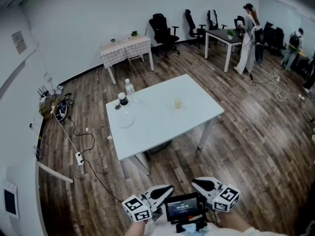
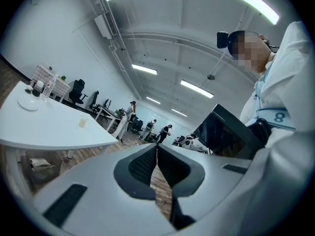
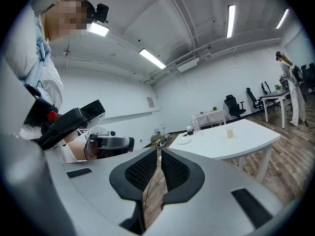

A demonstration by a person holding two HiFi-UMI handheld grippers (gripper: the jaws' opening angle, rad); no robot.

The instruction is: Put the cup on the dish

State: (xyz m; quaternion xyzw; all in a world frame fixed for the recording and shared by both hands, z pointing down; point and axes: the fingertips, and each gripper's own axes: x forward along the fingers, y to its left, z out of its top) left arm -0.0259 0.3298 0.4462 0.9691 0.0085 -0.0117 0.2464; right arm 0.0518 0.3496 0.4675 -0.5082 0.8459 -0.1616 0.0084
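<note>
Cup [image 1: 177, 103] stands upright on the white table [image 1: 162, 127], long axis vertical, mouth up, pale yellowish, no handle I can make out. It sits toward the table's right half in the head view, on its own w/ bare tabletop all round. Dish [image 1: 125, 120] lies flat nr the table's left edge, well apart from the cup; a clear bottle [image 1: 129, 88] and a dark jar [image 1: 123, 99] stand just beyond the dish, close together. Cup isn't on the dish. My left tongs [image 1: 165, 191] and right tongs [image 1: 203, 183] are both down at the bottom of the head view, close to my body, a small screen [image 1: 183, 208] between them, and wood floor [image 1: 246, 146] btwn them and the table, so the cup is well ahead of both, nowhere nr either pair of tips. Left gripper view: pads meet along one thin line, nothing btwn them, cup far off to the left on the tabletop. Right gripper view: same, pads pressed together, empty, w/ the cup far off to the right and the dish left of it.
</note>
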